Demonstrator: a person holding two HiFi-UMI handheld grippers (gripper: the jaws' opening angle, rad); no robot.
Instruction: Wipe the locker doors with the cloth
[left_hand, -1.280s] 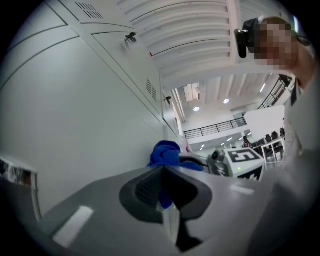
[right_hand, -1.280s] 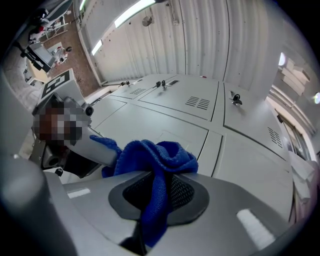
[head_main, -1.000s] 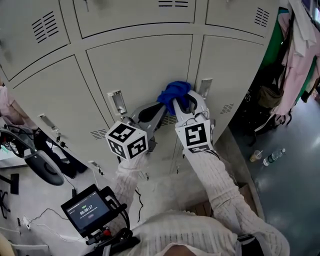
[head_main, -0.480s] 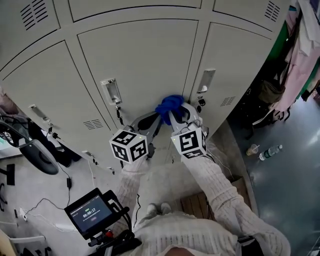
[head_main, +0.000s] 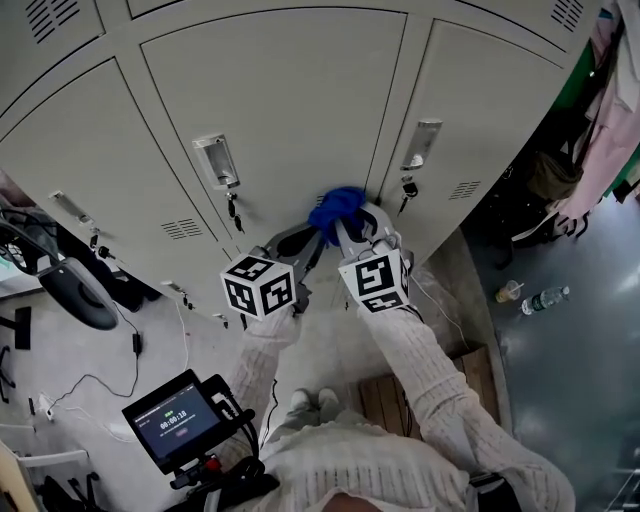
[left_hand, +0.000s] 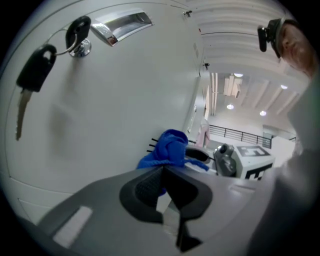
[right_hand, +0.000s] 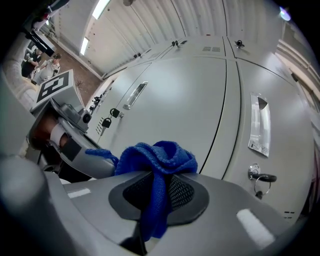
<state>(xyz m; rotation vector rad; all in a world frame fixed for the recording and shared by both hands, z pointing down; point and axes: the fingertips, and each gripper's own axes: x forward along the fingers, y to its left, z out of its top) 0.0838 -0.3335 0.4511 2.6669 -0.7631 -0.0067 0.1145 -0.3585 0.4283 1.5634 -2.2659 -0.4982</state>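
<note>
A bunched blue cloth is pressed against the grey locker door, low down near the seam with the right-hand door. My right gripper is shut on it; in the right gripper view the cloth bulges above the jaws and a strip hangs between them. My left gripper sits just left of the cloth, its jaws closed tip to tip with nothing visibly between them. The cloth lies right beyond those tips.
Each door has a recessed handle with a key hanging below it; the right door's handle is above the cloth. A small screen on a stand is at lower left. Hanging clothes, a bottle and a cup are on the right.
Both grippers and the cloth have slid down the door, from handle height to below the keys. The right gripper has kept its hold on the cloth.
</note>
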